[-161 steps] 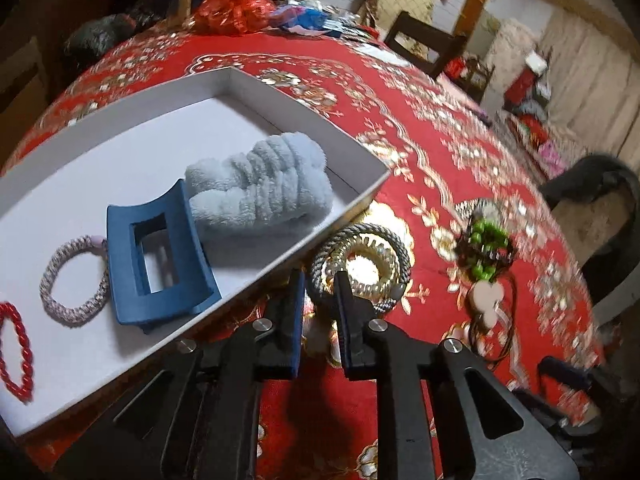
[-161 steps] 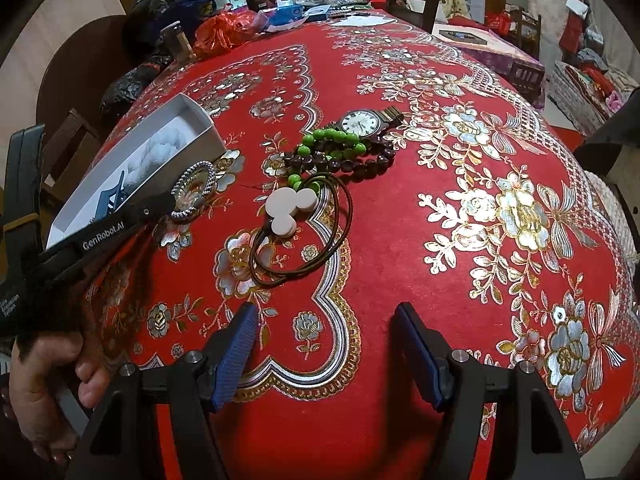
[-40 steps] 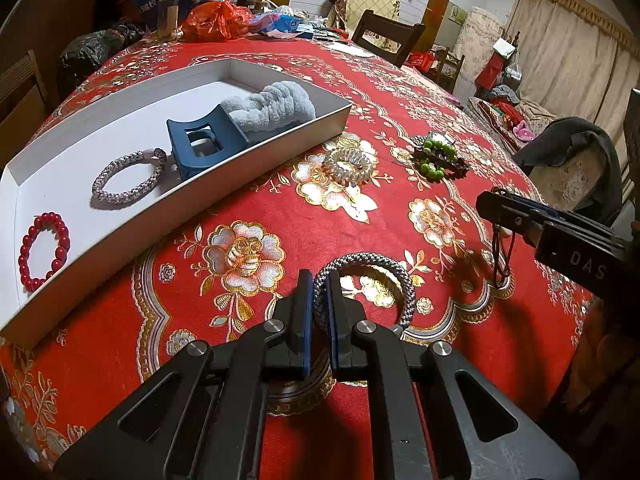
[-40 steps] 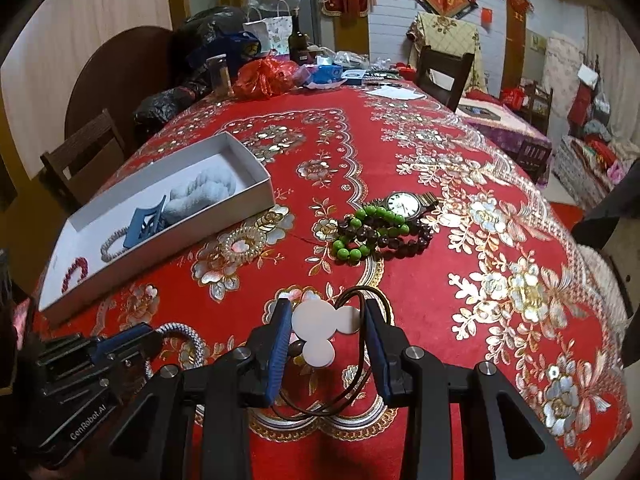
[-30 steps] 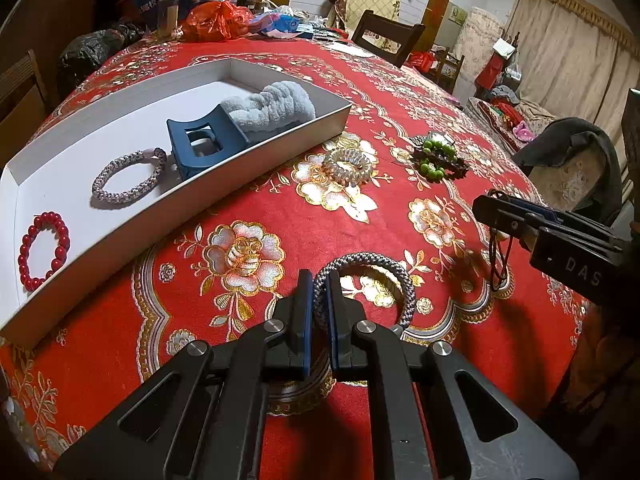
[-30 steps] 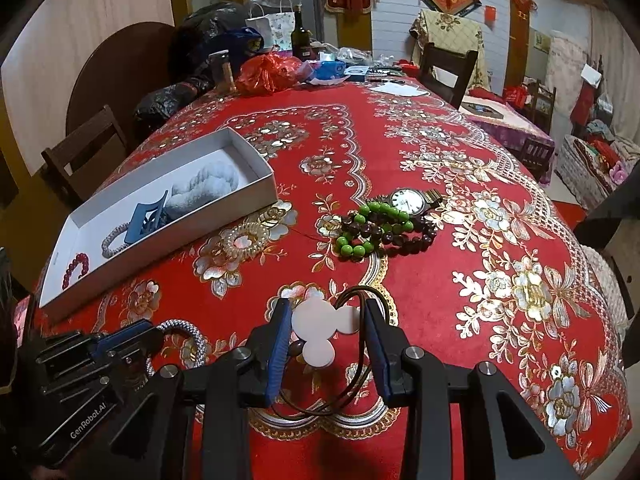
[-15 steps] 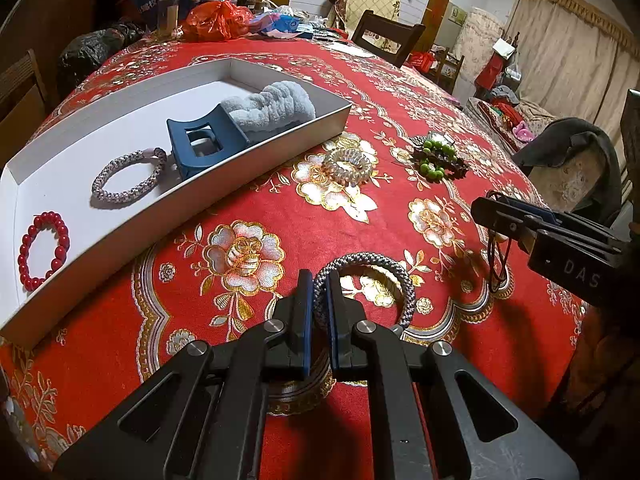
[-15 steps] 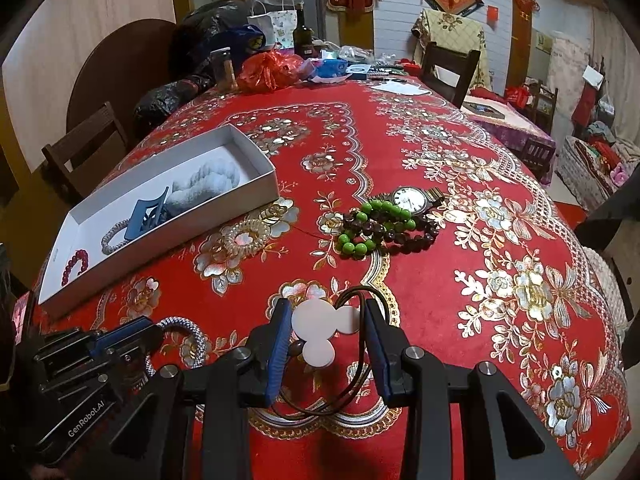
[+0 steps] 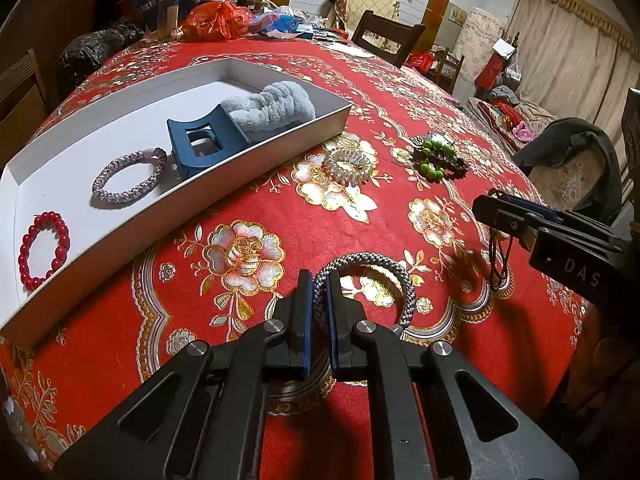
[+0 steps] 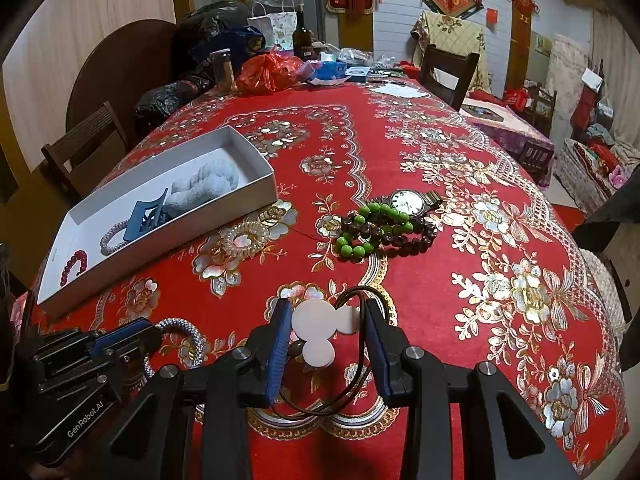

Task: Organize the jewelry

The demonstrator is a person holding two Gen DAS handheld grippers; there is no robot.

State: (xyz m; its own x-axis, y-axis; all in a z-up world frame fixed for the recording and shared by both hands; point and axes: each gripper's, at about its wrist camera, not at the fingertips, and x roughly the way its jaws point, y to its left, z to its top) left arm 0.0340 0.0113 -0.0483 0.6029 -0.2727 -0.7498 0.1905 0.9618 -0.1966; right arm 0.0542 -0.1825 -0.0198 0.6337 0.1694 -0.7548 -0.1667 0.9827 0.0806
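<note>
Jewelry lies in two places on the red tablecloth point(image 10: 420, 292): some is already in the white box point(image 9: 280, 142) and some is not put away yet. In our left gripper point(image 9: 319, 300) we hold a grey braided bracelet point(image 9: 384, 264). The two fingers are squeezed shut on its near side, so the ring hangs out in front, lying almost flat just above the cloth. We think we pinch only one side because a thin rope ring is easy to lift that way. In our right gripper point(image 10: 325, 330) we hold a dark cord necklace with white round discs point(image 10: 314, 328). The fingers are closed partway, with the discs and the cord sitting between them, and the cord droops in a long loop back toward us. We cannot tell how hard the pads press on it. In the box, the red bead bracelet point(image 9: 43, 250), a pale braided bracelet point(image 9: 128, 178), a blue hair claw point(image 9: 202, 142) and a fluffy blue scrunchie point(image 9: 272, 106) lie in a row along its long side, which runs away from us to the far right. A clear spiral hair tie point(image 10: 242, 240), green and brown beads point(image 10: 376, 232) and a watch point(image 10: 408, 202) wait on the cloth, well apart from the box.
</note>
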